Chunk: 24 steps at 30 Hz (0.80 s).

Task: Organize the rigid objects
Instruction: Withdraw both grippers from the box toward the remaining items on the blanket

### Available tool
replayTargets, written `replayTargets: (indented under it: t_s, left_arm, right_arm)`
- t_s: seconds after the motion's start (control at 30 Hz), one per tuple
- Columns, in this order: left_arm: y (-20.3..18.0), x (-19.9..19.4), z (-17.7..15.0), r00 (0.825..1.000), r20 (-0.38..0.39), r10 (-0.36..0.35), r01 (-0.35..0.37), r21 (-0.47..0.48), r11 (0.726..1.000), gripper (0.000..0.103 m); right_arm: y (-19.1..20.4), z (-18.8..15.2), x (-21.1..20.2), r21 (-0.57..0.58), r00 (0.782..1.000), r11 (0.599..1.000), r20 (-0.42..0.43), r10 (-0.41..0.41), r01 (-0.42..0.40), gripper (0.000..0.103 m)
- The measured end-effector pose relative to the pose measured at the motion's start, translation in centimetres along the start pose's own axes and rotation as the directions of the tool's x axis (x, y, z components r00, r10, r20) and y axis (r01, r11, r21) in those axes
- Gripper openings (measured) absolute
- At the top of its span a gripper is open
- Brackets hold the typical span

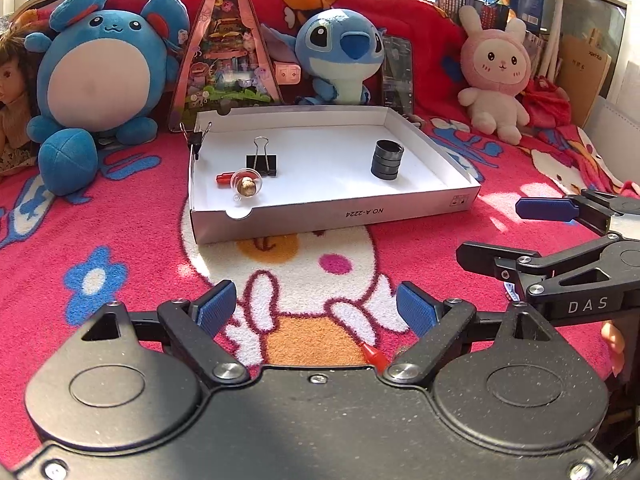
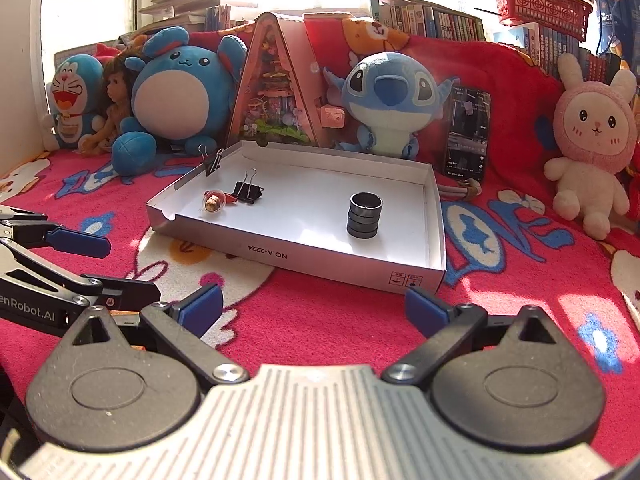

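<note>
A shallow white box (image 1: 328, 216) (image 2: 296, 258) lies on the red blanket. Inside it stand a stack of black rings (image 1: 387, 160) (image 2: 364, 215), a black binder clip (image 1: 262, 160) (image 2: 247, 190), a clear ball with a brown nut inside (image 1: 248, 185) (image 2: 213, 202) and a small red piece (image 1: 224, 178) (image 2: 230, 197). A second small binder clip (image 1: 196, 138) (image 2: 213, 164) is clipped on the box's left wall. My left gripper (image 1: 316, 312) is open and empty, short of the box. A red pointed piece (image 1: 374, 354) lies on the blanket just under it. My right gripper (image 2: 314, 310) is open and empty, near the box's front corner.
Plush toys line the back: a blue round one (image 1: 104, 76), Stitch (image 1: 340, 56), a pink rabbit (image 1: 496, 80), plus a doll (image 1: 10, 92). A triangular display box (image 1: 226, 52) and a phone (image 2: 466, 132) stand behind the white box. The right gripper shows at the left wrist view's right edge (image 1: 560, 240).
</note>
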<state>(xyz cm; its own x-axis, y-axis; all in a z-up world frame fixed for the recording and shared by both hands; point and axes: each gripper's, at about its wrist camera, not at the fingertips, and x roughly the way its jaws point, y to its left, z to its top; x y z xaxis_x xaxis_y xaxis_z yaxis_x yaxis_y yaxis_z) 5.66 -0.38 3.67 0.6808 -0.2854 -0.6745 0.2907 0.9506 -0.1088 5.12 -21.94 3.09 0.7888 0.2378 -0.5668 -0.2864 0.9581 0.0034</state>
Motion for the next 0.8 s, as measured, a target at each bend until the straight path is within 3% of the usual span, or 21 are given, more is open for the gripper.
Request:
replayTargets:
  t_s: [0.8]
  left_arm:
    - [-1.4,-1.0,-4.3,1.000,-0.023,0.010,-0.008,0.058,0.998,0.087]
  right_arm:
    - [0.8,-4.8,-2.2,-0.023,1.000,0.999,0.008,-0.029,0.029,0.102]
